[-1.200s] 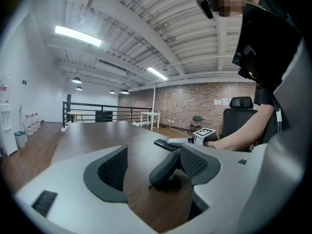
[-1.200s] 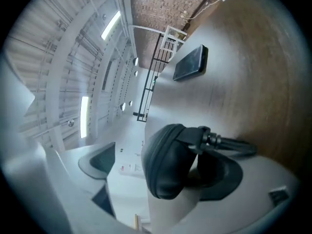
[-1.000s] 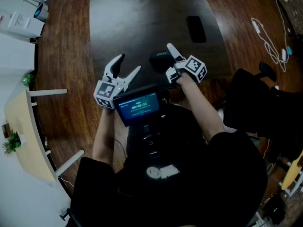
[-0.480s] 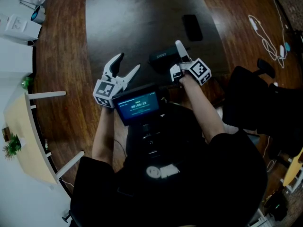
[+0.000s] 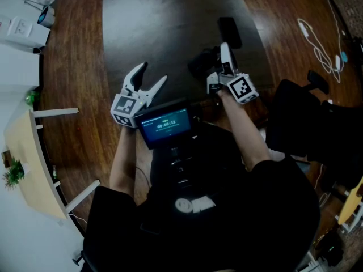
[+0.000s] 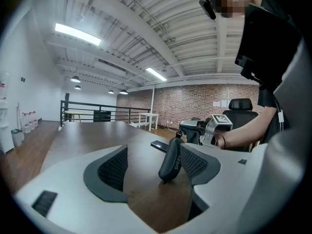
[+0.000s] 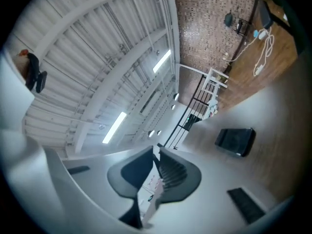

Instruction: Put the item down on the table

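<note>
Head view: the right gripper (image 5: pixel 226 52) reaches over the desk (image 5: pixel 159 21), its jaws closing on a dark case (image 5: pixel 202 62) that shows just left of them. The left gripper (image 5: pixel 153 74) hangs nearer the person, its jaws wide apart and empty.

Left gripper view: the case is steeply tilted, its long axis near upright. Its upper end leans toward the right gripper; whether the lower end touches the desk cannot be told.

Right gripper view: the jaws are almost together on a thin edge, apparently the case's.

The grasp seems to be only just taken. The next move calls for lowering the case flat onto the desk, then releasing it.
</note>
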`<state>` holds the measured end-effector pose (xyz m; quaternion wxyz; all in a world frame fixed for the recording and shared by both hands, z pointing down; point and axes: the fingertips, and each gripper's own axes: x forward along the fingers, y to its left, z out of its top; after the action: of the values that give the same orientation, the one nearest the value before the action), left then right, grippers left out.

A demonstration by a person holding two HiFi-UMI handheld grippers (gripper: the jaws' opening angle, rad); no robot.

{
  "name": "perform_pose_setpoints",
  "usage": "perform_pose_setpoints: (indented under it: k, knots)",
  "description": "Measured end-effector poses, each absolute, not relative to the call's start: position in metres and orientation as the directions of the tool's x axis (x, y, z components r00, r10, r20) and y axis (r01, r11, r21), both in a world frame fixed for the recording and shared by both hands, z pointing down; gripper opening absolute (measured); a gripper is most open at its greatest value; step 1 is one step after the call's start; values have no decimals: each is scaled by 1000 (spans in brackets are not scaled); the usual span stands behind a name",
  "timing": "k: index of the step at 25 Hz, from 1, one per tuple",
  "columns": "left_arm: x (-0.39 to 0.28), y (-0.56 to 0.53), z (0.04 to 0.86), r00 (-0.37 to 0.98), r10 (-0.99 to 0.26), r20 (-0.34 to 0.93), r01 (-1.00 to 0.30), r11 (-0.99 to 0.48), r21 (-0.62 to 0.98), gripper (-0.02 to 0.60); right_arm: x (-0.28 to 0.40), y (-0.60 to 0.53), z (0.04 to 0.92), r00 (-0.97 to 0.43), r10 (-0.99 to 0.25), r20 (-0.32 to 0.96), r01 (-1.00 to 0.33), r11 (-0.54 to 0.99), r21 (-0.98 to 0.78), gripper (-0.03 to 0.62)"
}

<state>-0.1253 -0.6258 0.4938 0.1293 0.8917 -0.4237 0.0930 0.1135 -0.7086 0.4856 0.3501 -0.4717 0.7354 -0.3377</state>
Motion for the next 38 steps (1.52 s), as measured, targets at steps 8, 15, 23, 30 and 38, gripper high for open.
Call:
perform_pose_setpoints:
  k: [8,15,23,30,38]
  knots:
    - [-127,-625,493,619,-735,276,-783,-603,151,334,126,-710,565,-274,-959,77,-522,81,-849,22]
    - [-132,-626,495,611,-741,279,-790,-594,155,334,118,-713,586,-336,-940,57,-402,89,-911,295]
    - [-133,-627,496,611,-744,271,-791,-591,160,334,151,-697,603,-267,-955,128,-496,22,-868,350]
    - [-140,-625,496,608,-746,270,-793,-585,168,334,119,-638,640,-595,-745,301,-629,199,-752,291]
    - [-142,-608,490,603,-752,267,-797,-581,164,333,13,-626,638,-822,-532,204,-259,29,-965,244]
